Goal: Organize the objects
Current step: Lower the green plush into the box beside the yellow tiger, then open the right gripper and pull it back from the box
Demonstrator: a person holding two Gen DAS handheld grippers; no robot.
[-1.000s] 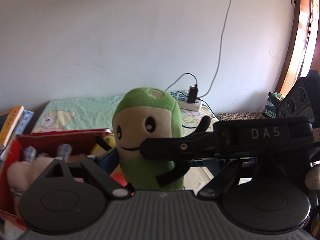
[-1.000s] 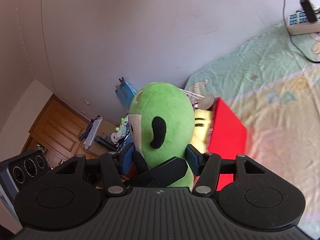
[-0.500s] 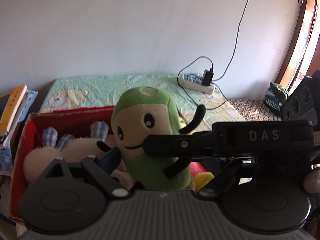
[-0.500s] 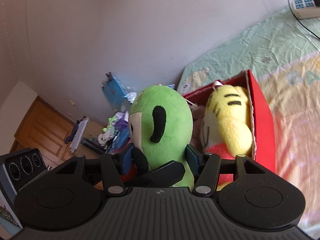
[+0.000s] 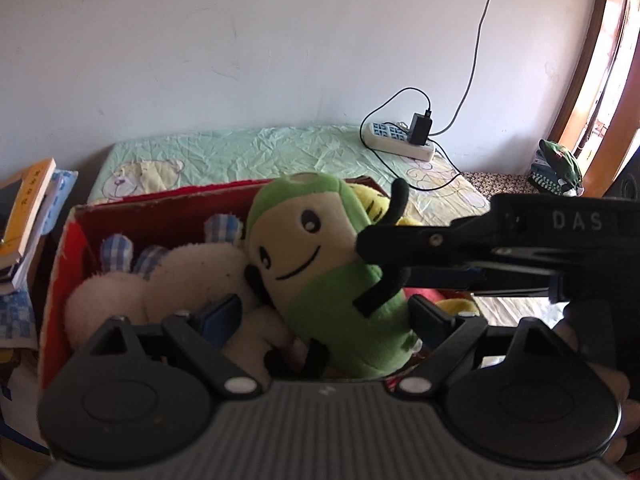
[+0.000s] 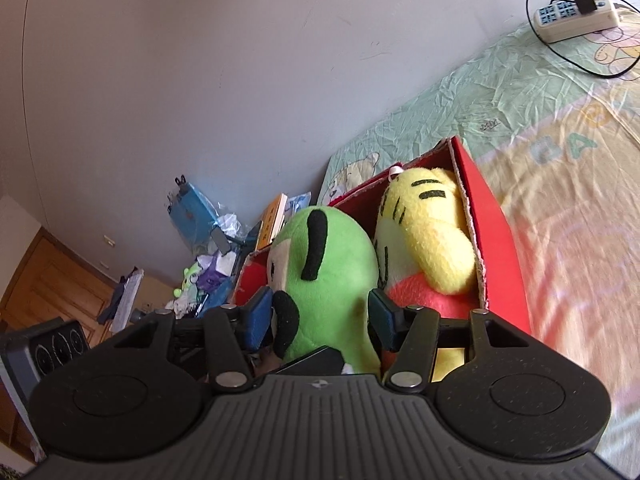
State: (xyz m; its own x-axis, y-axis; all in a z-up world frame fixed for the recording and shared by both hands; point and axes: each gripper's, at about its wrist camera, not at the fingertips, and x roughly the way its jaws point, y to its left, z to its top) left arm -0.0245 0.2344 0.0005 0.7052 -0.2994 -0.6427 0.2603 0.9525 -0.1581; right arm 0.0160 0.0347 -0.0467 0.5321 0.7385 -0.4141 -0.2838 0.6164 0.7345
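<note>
Two grippers meet on one green plush toy [image 5: 336, 264], and the coming move turns on how that toy sits between them. In the right wrist view the toy fills the lower centre of the frame, its long axis running up and away from the camera, and the right gripper [image 6: 320, 316] has its jaws clenched on the toy's lower body, a blue pad pressing each flank. In the left wrist view the same toy leans toward the upper right, face to the camera, with its base low in the red box [image 5: 60, 264]; the left gripper [image 5: 324, 316] has its jaws spread wide, one blue pad at the lower left against the white plush animal [image 5: 168, 280], the other at the lower right just beside the toy's base, neither pinching anything. The right gripper's dark arm crosses the right side of that frame to reach the toy. Inside the box the green toy stands between the white animal on the left and the yellow striped plush [image 6: 432, 236] on the right, touching both. My judgement is that the toy is nearly seated, so the right jaws need only release and back out along the toy's axis, while the left ones stand close enough to steady it.
</note>
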